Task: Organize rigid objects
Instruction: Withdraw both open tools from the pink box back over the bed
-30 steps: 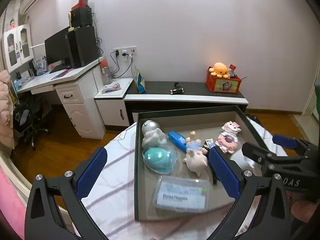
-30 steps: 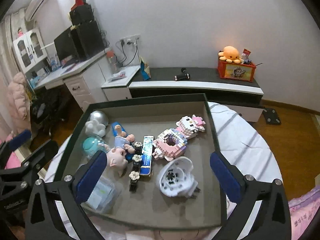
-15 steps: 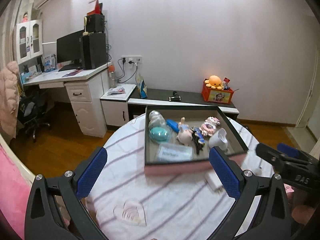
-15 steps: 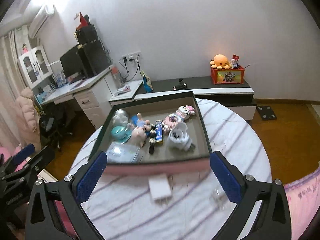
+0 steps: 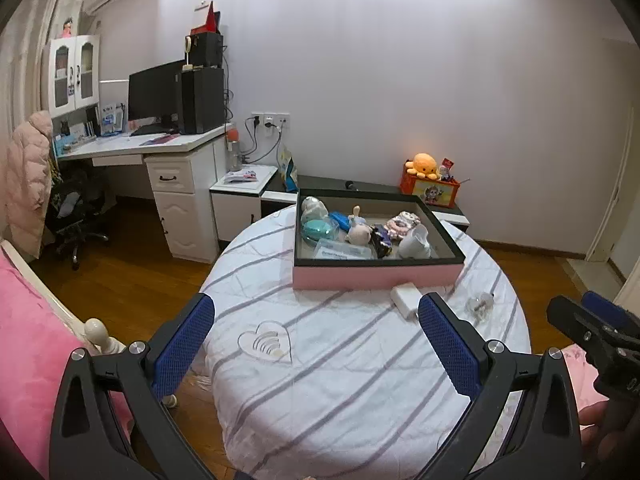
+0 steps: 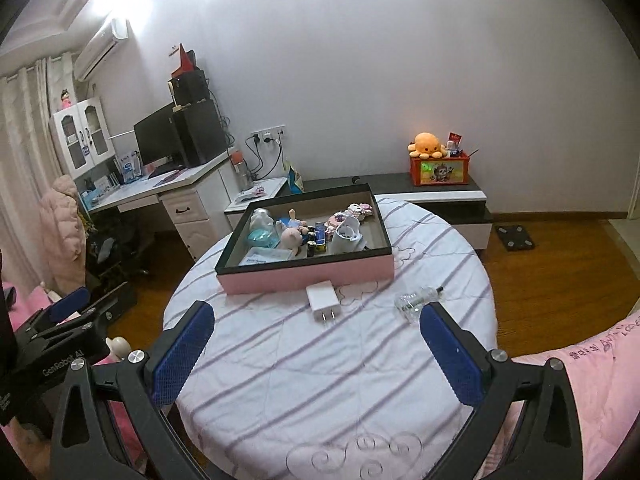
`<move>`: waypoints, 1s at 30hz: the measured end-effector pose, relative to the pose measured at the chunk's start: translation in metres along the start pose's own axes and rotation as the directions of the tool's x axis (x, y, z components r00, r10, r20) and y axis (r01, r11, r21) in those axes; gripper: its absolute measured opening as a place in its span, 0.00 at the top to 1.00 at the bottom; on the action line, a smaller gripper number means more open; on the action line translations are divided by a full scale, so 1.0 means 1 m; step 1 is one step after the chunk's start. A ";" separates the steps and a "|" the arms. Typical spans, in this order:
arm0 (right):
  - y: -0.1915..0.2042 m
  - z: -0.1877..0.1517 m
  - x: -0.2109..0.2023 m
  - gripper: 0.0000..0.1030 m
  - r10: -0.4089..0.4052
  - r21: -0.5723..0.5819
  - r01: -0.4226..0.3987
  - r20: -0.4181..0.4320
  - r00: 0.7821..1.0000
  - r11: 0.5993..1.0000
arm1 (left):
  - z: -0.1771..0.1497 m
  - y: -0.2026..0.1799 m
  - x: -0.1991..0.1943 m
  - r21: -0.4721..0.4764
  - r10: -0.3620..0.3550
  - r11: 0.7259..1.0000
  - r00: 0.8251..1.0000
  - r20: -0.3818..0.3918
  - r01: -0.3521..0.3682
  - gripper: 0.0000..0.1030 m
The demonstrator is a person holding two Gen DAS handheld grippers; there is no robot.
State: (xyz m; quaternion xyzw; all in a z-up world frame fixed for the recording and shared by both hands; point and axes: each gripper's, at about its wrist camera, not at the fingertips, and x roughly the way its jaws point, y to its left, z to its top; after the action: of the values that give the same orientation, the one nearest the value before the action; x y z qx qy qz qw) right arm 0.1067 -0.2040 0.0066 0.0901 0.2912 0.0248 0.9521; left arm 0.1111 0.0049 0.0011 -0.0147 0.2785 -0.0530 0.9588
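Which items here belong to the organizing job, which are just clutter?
Job:
pink box
white charger
clear glass piece
toys in box, e.g. pig figure

Background:
orange octopus plush
monitor
pink jacket
floor scale

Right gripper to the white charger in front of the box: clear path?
Probably yes. The white charger lies alone on the cloth in front of the pink box, and the right gripper is open and empty, with nothing between them.

pink box (image 6: 308,272), white charger (image 6: 322,297), striped tablecloth (image 6: 320,380)
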 end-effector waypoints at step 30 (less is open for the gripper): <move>-0.024 -0.009 0.035 0.00 -0.010 -0.086 0.004 -0.065 0.998 0.996 | -0.040 -0.035 0.059 -0.030 0.062 0.998 0.997 -0.049 -0.063 0.00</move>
State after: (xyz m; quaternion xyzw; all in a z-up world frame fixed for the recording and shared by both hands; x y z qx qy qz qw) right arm 0.1306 -0.2229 -0.0251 0.0473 0.3213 0.0368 0.9451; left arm 0.1359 -0.0367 -0.0624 -0.0199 0.3026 -0.0188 0.9527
